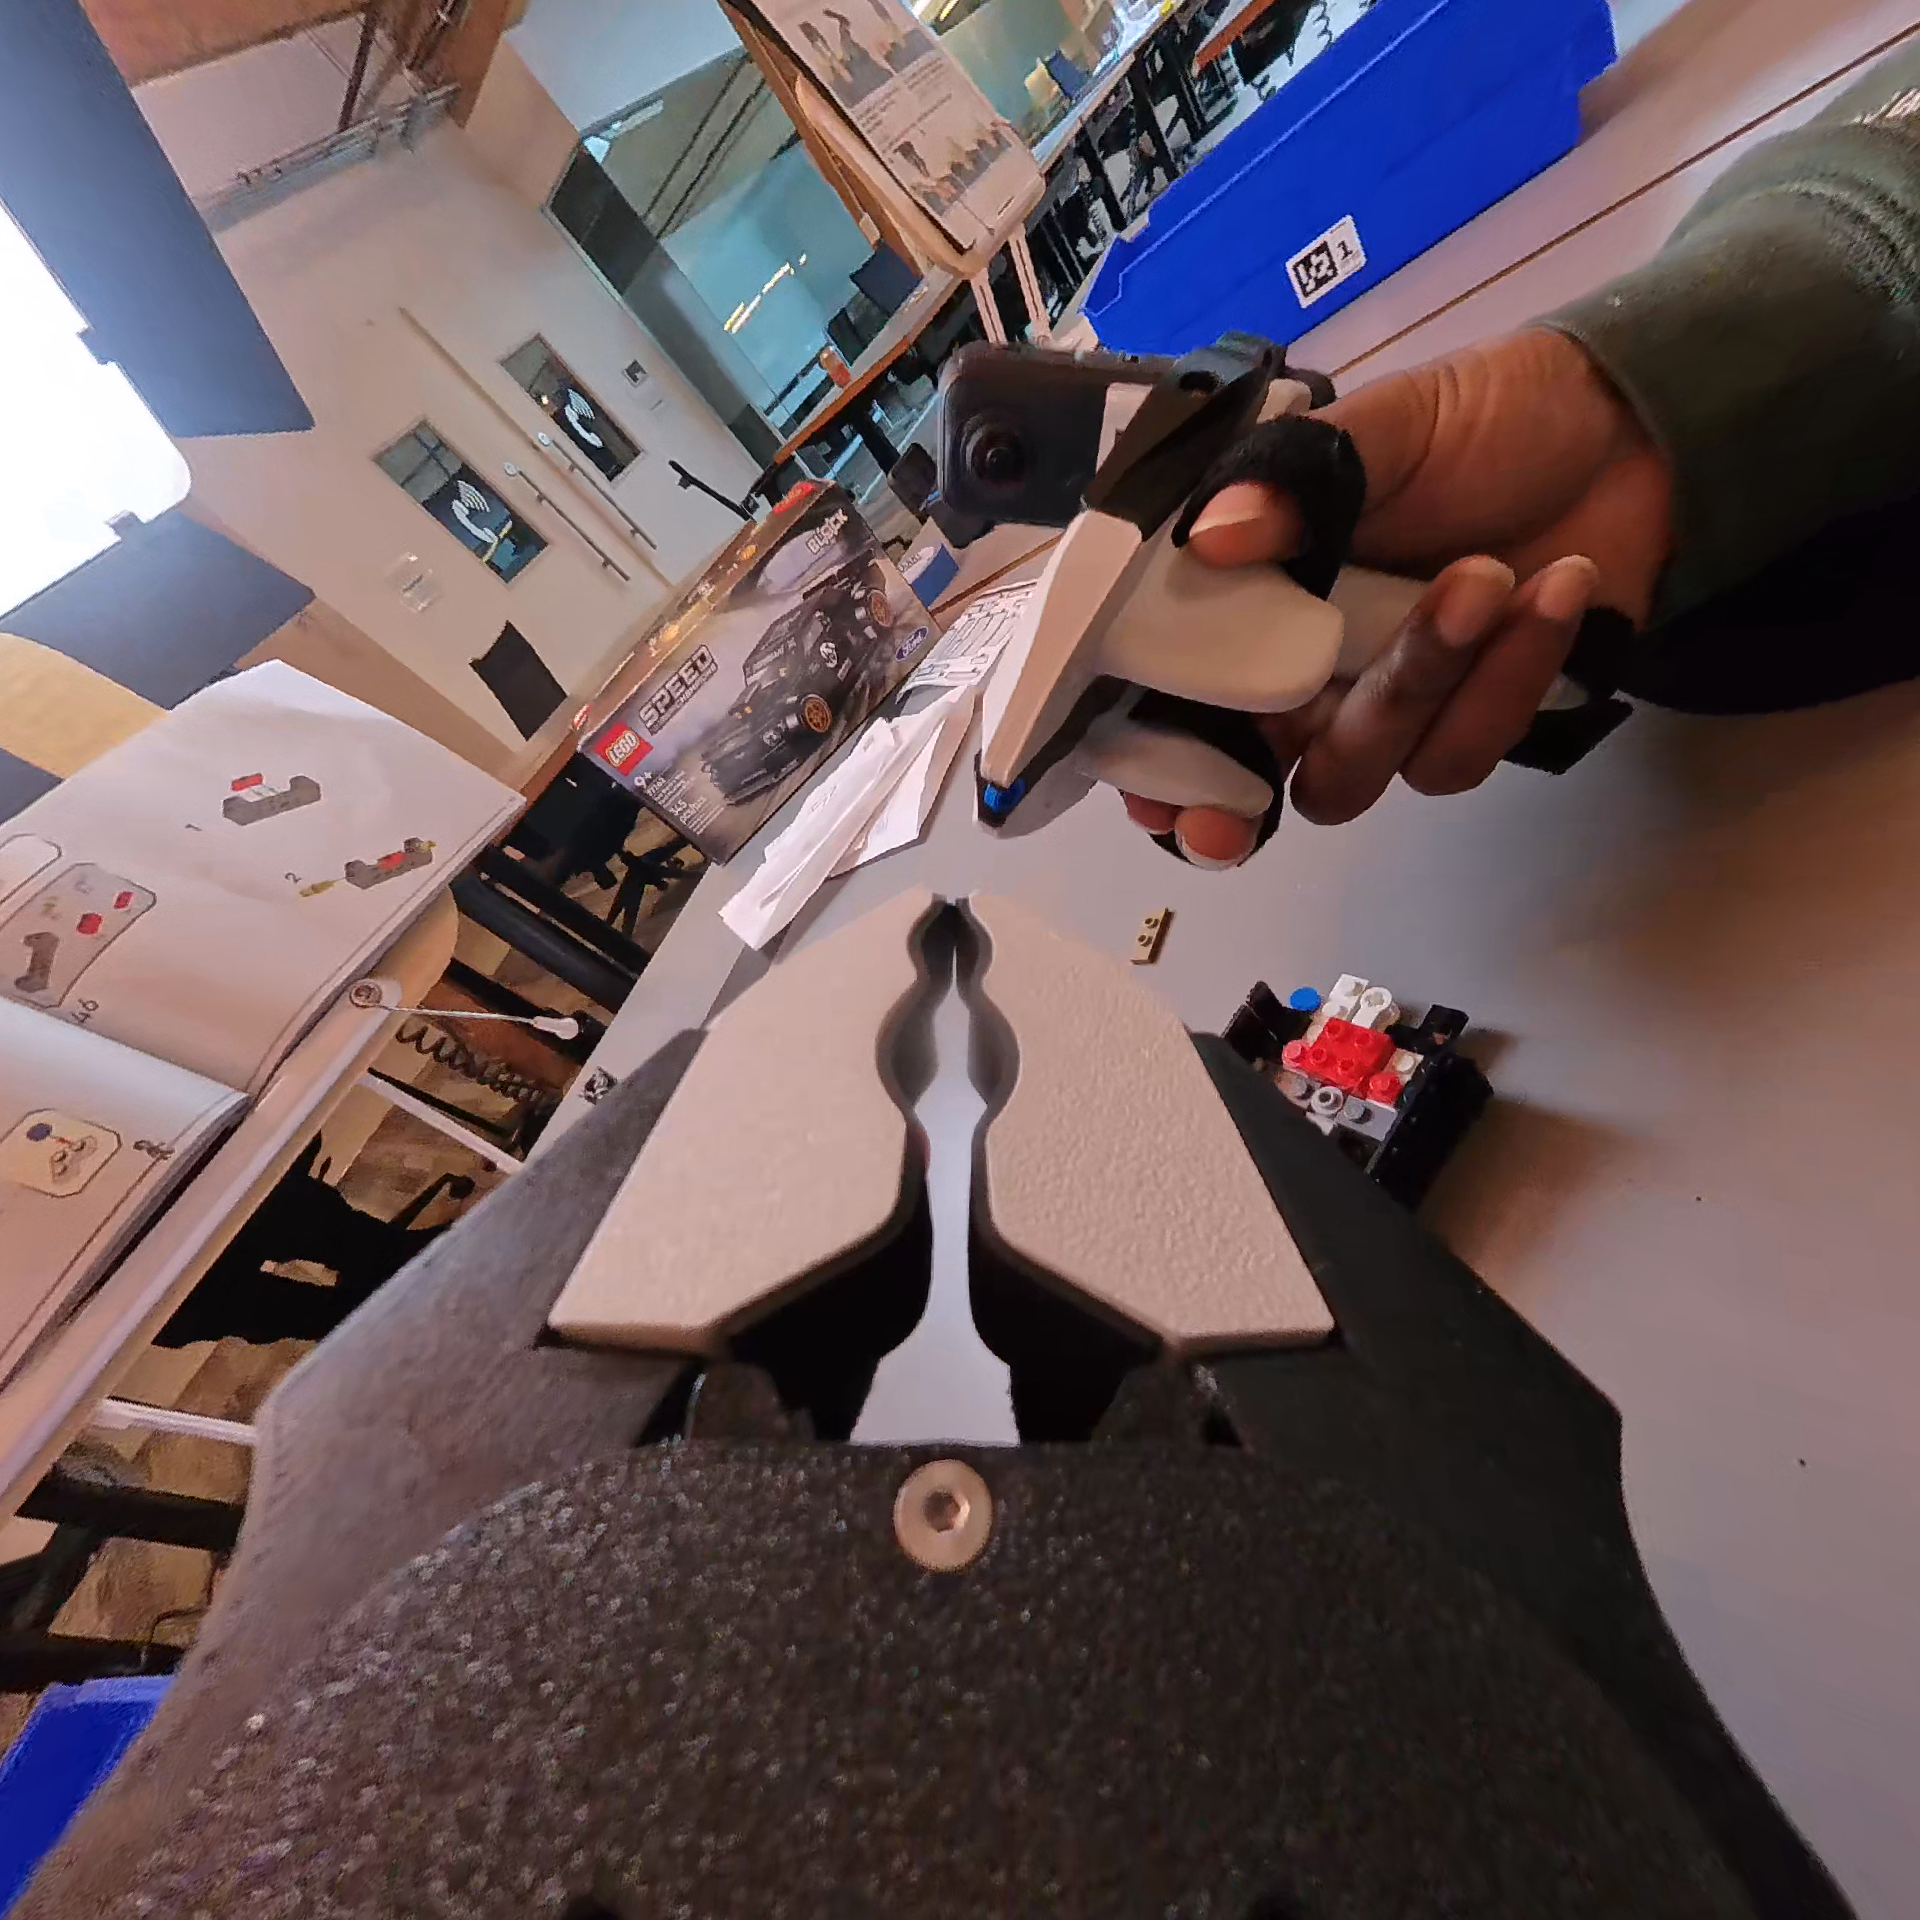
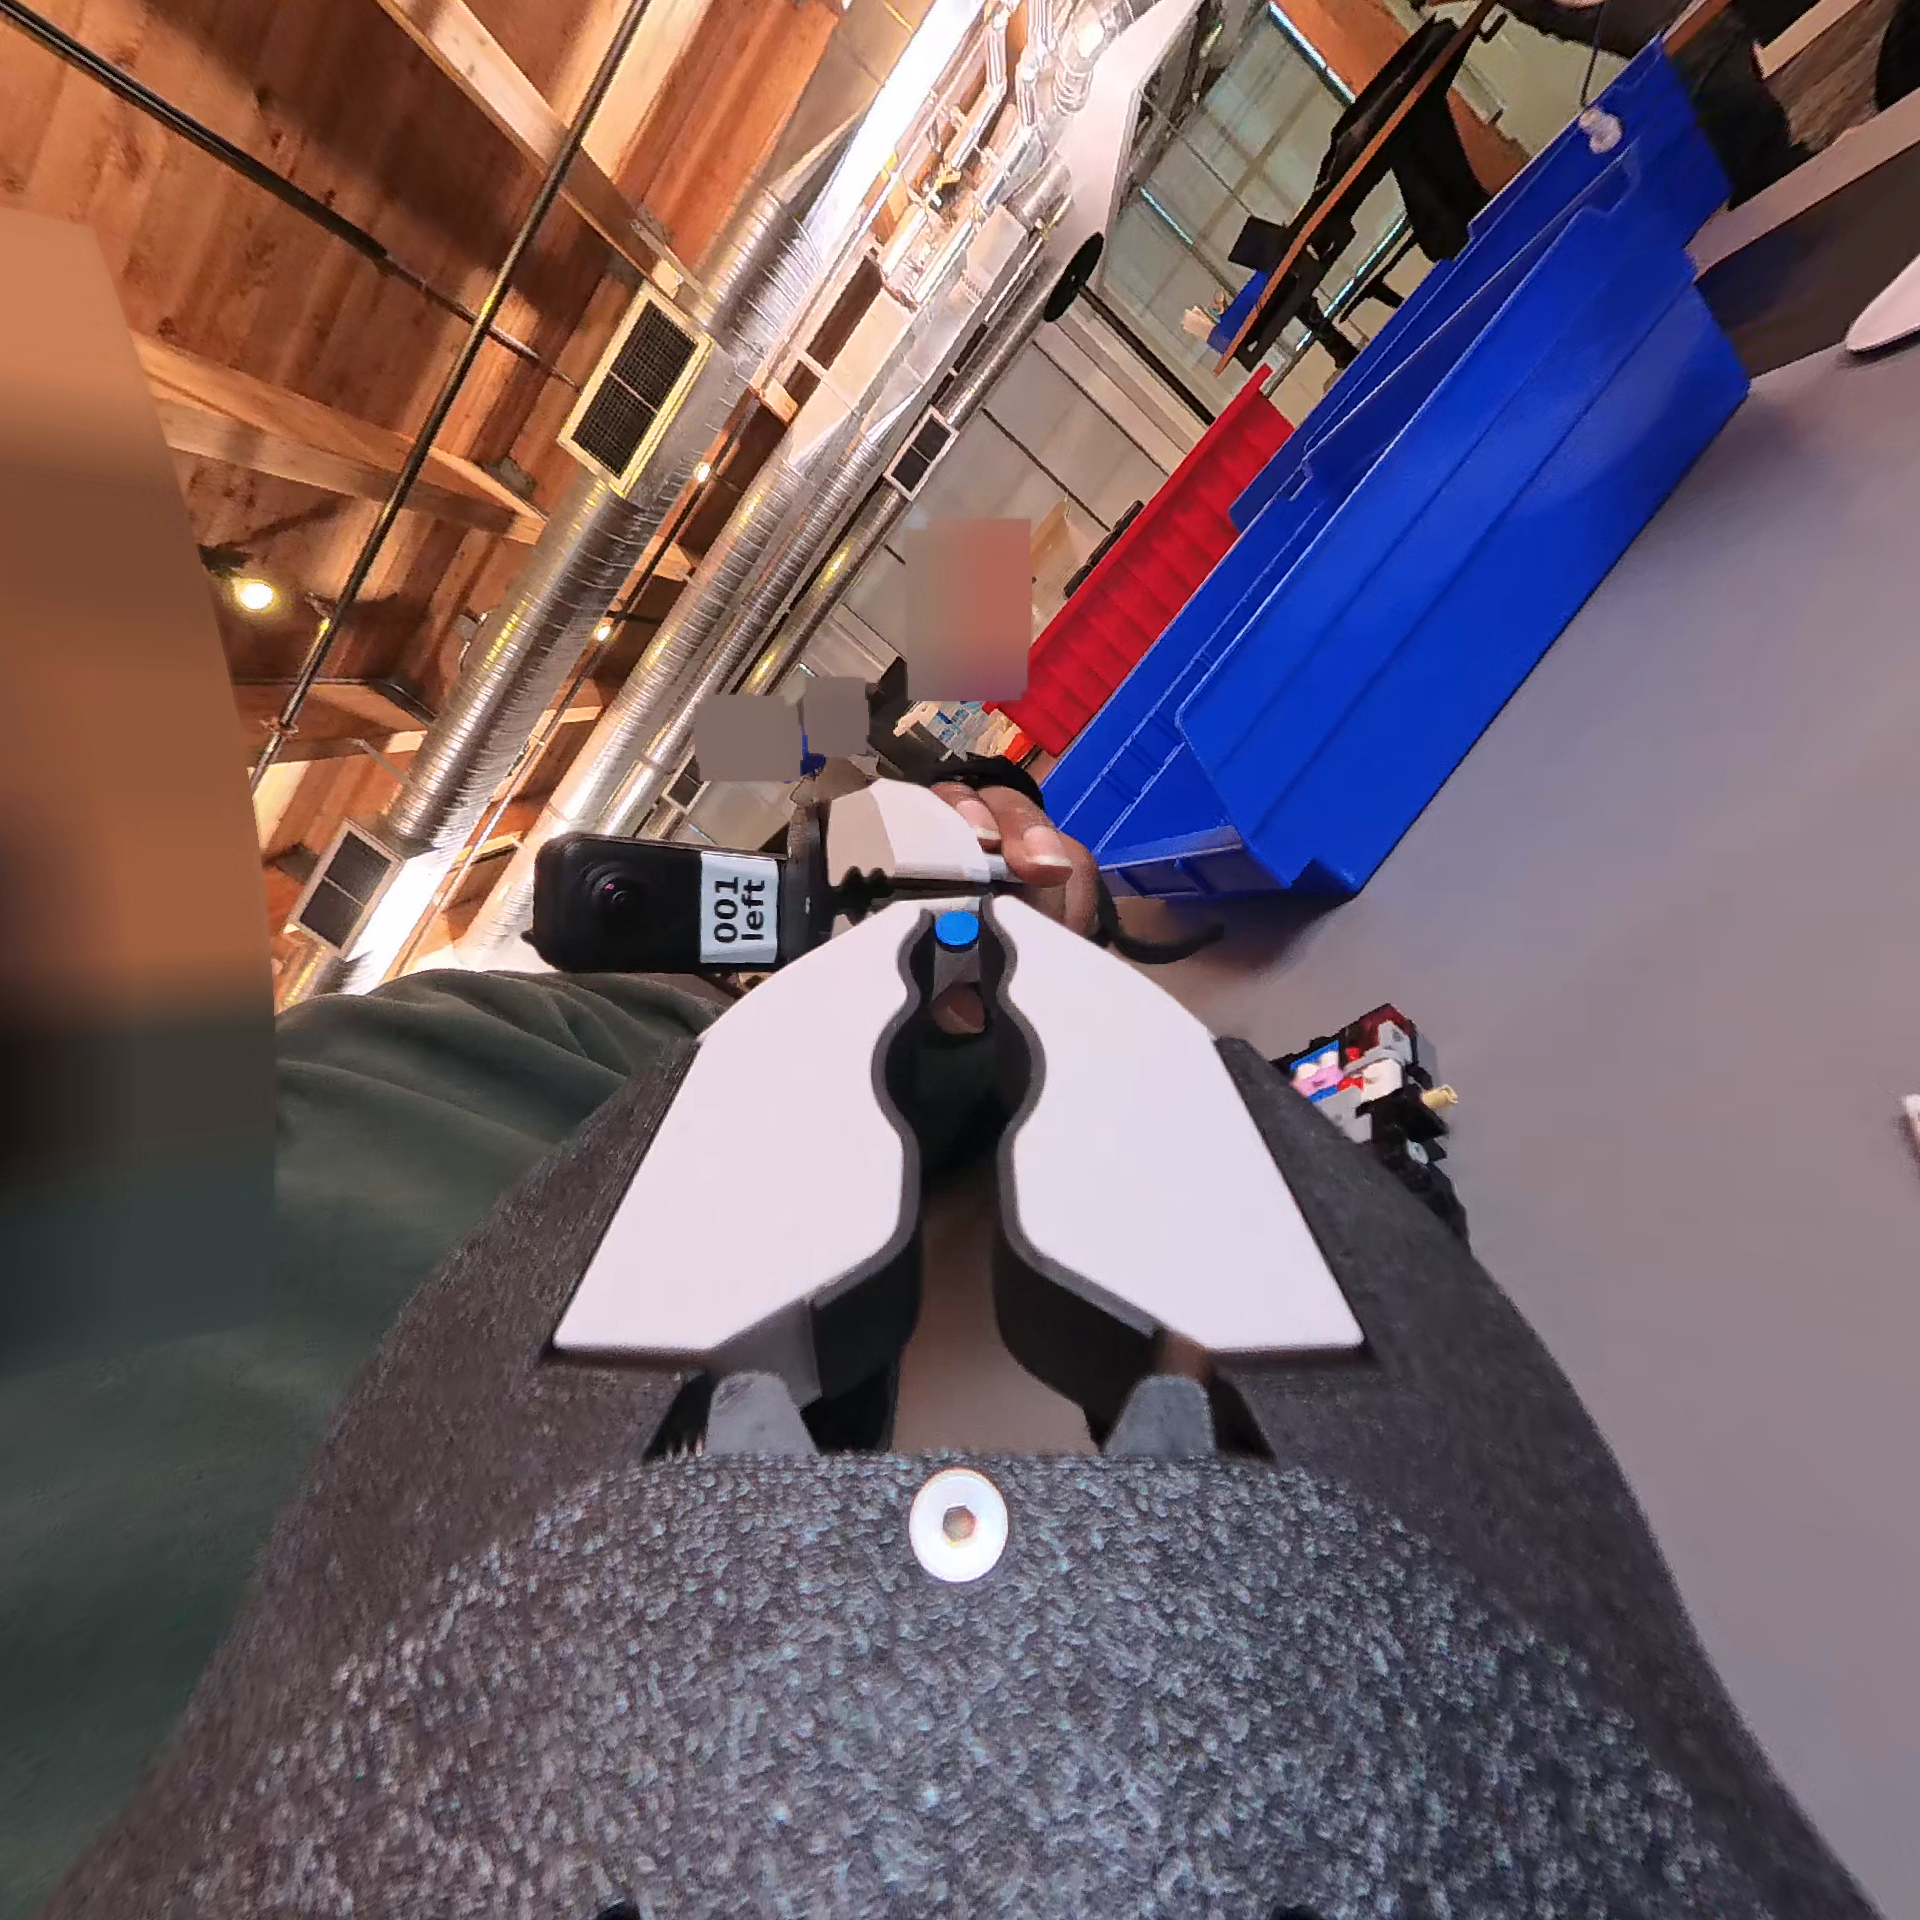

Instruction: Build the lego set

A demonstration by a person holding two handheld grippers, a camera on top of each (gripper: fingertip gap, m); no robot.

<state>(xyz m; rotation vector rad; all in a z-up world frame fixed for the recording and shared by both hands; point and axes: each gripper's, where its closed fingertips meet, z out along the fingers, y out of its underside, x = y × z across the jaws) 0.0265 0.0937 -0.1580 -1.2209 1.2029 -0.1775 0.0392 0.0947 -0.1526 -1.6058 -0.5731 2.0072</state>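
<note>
Left wrist view: the left gripper [image 1: 954,914] is being held with jaws nearly together, nothing between them. The partly built lego model [image 1: 1361,1081] is sitting on the grey table [image 1: 1662,1351], right of these jaws, apart from them. Beyond the tips, a small blue round piece [image 1: 995,798] is being pinched by the right gripper [image 1: 1000,805]. A tan plate [image 1: 1151,933] is lying between model and right gripper.
</note>
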